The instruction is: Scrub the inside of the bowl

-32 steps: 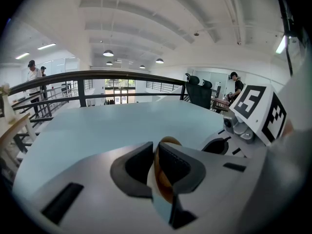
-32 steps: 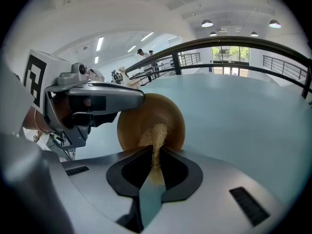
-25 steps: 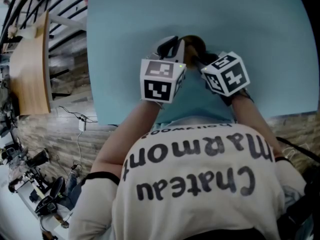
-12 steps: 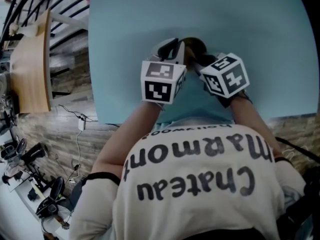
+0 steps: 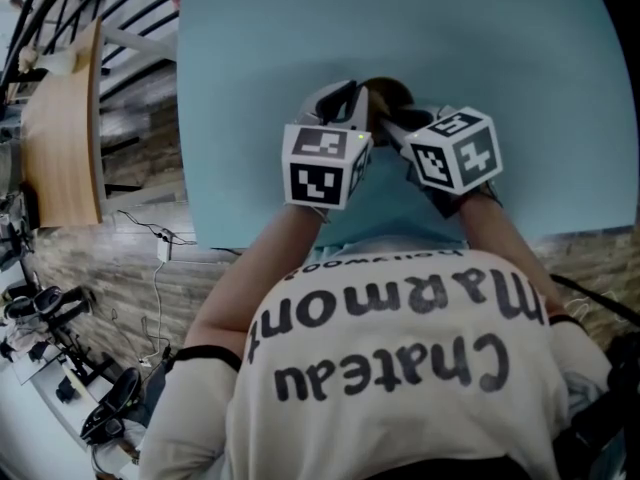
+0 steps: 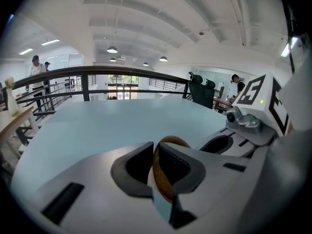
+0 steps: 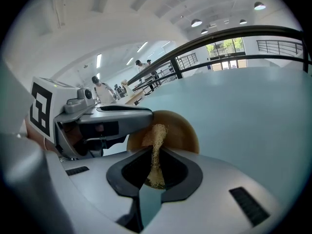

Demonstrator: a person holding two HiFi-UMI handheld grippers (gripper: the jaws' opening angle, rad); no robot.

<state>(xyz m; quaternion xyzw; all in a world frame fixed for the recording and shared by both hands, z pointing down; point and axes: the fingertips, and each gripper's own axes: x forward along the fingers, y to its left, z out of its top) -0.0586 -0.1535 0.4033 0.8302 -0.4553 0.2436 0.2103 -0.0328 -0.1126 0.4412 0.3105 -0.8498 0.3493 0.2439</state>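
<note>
Right gripper (image 7: 155, 165) has rolled, its clamped scrubber (image 7: 157, 135) inside the bowl (image 7: 183, 130).

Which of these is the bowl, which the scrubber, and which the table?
bowl (image 7: 181, 130), right gripper view, brown wall right of the scrubber.
scrubber (image 7: 155, 154), right gripper view, middle of its fibrous strand.
table (image 6: 107, 126), left gripper view, bare blue top.

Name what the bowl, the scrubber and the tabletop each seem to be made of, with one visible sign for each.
Bowl: probably wood or bamboo; tan-brown, matt, with a thin rim, though no grain shows.
Scrubber: coarse plant fibre, loofah-like; pale, stringy, frayed strands.
Tabletop: perhaps painted or laminate board; even pale blue, soft sheen, no visible texture.
</note>
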